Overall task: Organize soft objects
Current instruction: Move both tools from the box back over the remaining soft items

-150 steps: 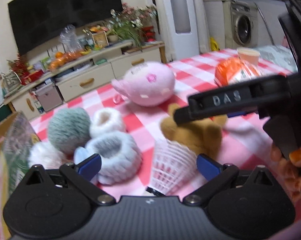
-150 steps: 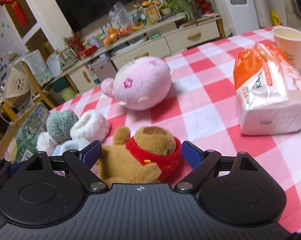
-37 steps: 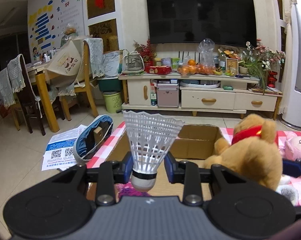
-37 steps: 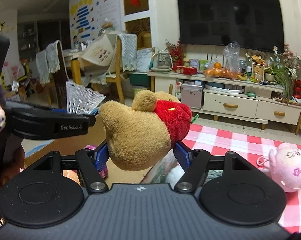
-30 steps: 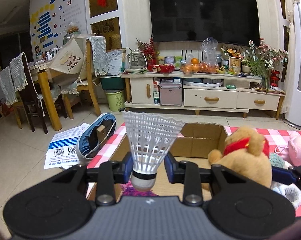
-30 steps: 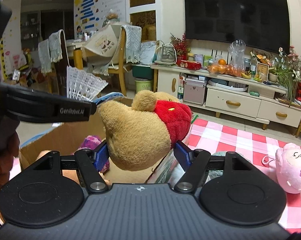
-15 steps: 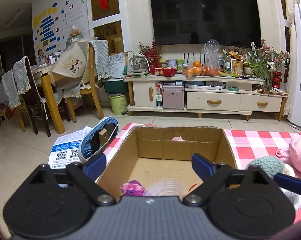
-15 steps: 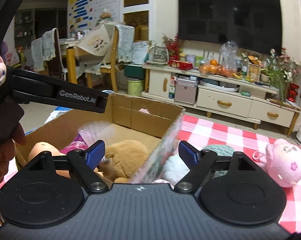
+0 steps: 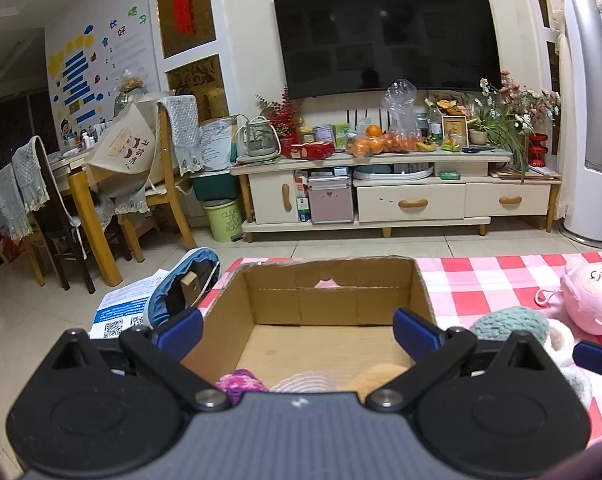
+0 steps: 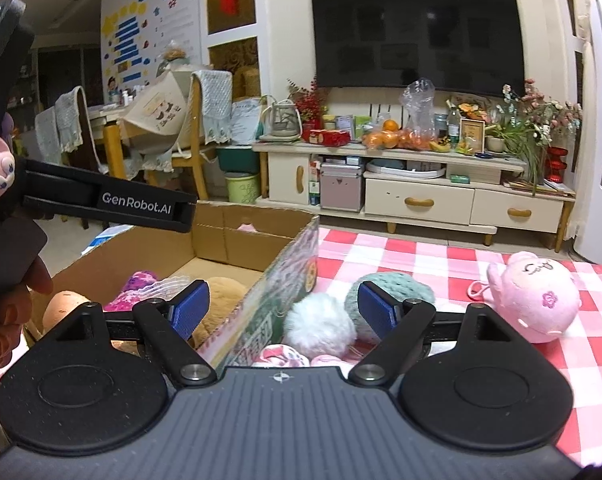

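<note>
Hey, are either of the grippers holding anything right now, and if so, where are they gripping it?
Nothing is held. The left gripper is opening, empty, above the box; the right gripper stands open and empty.

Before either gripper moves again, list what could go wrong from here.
1. The right gripper straddles the cardboard box wall, one finger inside and one outside; dropping straight down would likely snag or tip that wall.
2. The white pompom and teal knit ball lie pressed together beside the box, so a grab may catch both or knock one away.
3. The left gripper hangs open over the box, close to the right; both reaching at once could collide.
</note>
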Demonstrator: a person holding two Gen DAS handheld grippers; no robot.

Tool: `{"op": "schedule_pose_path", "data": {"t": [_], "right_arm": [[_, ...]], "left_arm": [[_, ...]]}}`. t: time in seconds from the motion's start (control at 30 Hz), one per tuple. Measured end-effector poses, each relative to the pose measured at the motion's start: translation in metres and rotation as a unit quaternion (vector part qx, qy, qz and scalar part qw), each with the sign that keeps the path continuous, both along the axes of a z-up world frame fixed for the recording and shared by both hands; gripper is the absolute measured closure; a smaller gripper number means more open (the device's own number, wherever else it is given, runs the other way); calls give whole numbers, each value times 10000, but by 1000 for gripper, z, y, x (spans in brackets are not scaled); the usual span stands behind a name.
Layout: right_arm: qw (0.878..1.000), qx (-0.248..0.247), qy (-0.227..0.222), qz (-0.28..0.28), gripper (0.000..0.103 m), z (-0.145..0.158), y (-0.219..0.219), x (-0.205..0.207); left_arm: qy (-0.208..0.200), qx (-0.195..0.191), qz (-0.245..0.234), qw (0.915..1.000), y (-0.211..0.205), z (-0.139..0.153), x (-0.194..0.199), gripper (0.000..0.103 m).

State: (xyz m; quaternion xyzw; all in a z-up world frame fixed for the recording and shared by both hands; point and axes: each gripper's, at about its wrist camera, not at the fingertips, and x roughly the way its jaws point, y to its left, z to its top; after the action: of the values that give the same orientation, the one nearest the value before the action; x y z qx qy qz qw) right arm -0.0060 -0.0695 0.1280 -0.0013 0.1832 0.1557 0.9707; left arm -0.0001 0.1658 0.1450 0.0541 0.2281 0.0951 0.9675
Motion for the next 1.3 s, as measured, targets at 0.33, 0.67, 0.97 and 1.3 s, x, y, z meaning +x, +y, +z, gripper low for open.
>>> {"op": "schedule_pose_path", "data": {"t": [0.33,0.67,0.97,1.3], "right_arm": [[9997,156,0,-203,2,-5,-3,-2],[9991,255,28,-349,1,-8,-4,-8],[9983,370,30,-456,1,-10,-9,-12],[9967,512,48,-625,0,-10,-9,-13]], "left_arm": [[36,133,-162,9998,-19,-1,1,1],[40,196,-237,9995,-33,-2,3,1],[64,263,-318,9991,-47,-5,5,1],[84,351,-435,9984,-64,-9,6,1]]}}
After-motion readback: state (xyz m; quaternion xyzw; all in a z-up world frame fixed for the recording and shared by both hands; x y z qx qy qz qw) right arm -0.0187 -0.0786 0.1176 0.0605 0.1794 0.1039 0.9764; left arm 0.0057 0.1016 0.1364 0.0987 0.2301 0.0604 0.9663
